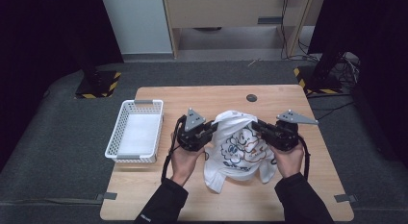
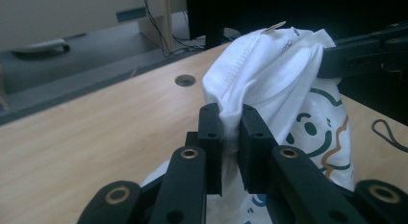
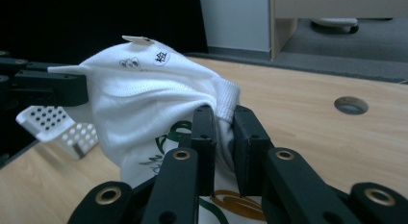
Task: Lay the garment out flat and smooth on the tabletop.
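White T-shirt (image 1: 239, 148) w/ cartoon print hangs between the two hand-held grippers, over the middle of the wooden surface (image 1: 159, 195); take the shirt as the landmark. Left hand-held gripper (image 1: 211, 130) sits at the shirt's upper left edge, right hand-held gripper (image 1: 257, 128) at its upper right edge, both at about the same height. Shirt's top bunches up between them, lower part drapes down toward the person, w/ the hem resting on the surface. In the left gripper view the left hand-held gripper (image 2: 231, 132) is clenched on a fold of the ribbed hem/seam (image 2: 250, 84), fabric squeezed tight between the black jaws; shirt rises above and to the right of the jaws, and the other gripper's jaws meet it at the far right. In the right gripper view the right hand-held gripper (image 3: 222, 132) is likewise clenched on a bunched fold, shirt (image 3: 144, 99) spreading up and left of the jaws, small tag sticking up at the top. White perforated basket (image 1: 135, 131) stands well left of the shirt, apart from it. Round hole (image 1: 251, 97) in the surface lies just beyond the shirt's top.
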Tool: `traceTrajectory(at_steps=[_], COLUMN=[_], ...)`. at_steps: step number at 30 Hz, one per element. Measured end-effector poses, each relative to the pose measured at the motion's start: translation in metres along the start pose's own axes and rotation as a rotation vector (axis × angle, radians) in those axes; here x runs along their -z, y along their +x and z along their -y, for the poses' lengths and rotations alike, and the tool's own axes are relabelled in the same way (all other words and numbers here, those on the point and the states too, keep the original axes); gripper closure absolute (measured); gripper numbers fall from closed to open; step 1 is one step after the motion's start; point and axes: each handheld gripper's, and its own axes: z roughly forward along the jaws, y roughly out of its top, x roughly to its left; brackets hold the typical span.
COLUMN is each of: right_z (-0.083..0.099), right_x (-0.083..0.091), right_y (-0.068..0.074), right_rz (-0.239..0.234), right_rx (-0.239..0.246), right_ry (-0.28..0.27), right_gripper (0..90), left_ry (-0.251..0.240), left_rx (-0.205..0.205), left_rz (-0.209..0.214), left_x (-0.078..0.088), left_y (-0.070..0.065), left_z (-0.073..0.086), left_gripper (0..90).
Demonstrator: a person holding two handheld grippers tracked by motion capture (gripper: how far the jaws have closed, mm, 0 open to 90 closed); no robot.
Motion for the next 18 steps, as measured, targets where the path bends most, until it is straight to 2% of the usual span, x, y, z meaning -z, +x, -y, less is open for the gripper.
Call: traceTrajectory(at_steps=[4, 9, 10, 11, 12, 13, 14, 15, 16, 18], right_z=[-0.015, -0.032, -0.035, -0.038, -0.040, -0.041, -0.041, -0.041, -0.040, -0.036], right_x=[-0.010, -0.022, -0.026, -0.030, -0.034, -0.039, -0.043, -0.045, -0.046, -0.045], right_y=[-0.002, -0.004, -0.006, -0.008, -0.011, -0.014, -0.017, -0.019, -0.021, -0.022], right_rz=[0.042, 0.091, 0.107, 0.135, 0.174, 0.208, 0.231, 0.245, 0.257, 0.262], right_rx=[0.001, 0.004, 0.000, -0.005, -0.007, -0.006, -0.003, -0.008, -0.007, 0.009], right_ry=[-0.029, -0.046, -0.055, -0.066, -0.073, -0.074, -0.069, -0.058, -0.052, -0.049], right_gripper=[80.3, 77.9, 73.6, 66.9, 60.7, 57.3, 55.8, 54.2, 51.7, 48.3], left_ry=[-0.004, -0.031, -0.037, -0.047, -0.047, -0.034, -0.018, -0.004, -0.002, -0.017], left_rx=[-0.032, -0.015, -0.013, -0.014, -0.015, -0.002, 0.028, 0.074, 0.114, 0.141], left_rz=[-0.066, -0.106, -0.126, -0.166, -0.206, -0.231, -0.238, -0.224, -0.204, -0.189], left_x=[-0.010, -0.021, -0.025, -0.029, -0.035, -0.040, -0.044, -0.046, -0.046, -0.044], left_y=[0.006, 0.017, 0.020, 0.023, 0.028, 0.033, 0.038, 0.043, 0.046, 0.049], left_z=[-0.018, -0.034, -0.036, -0.037, -0.038, -0.037, -0.036, -0.034, -0.031, -0.025], left_gripper=[81.8, 81.2, 79.6, 73.9, 63.2, 56.7, 53.2, 50.6, 52.2, 51.1])
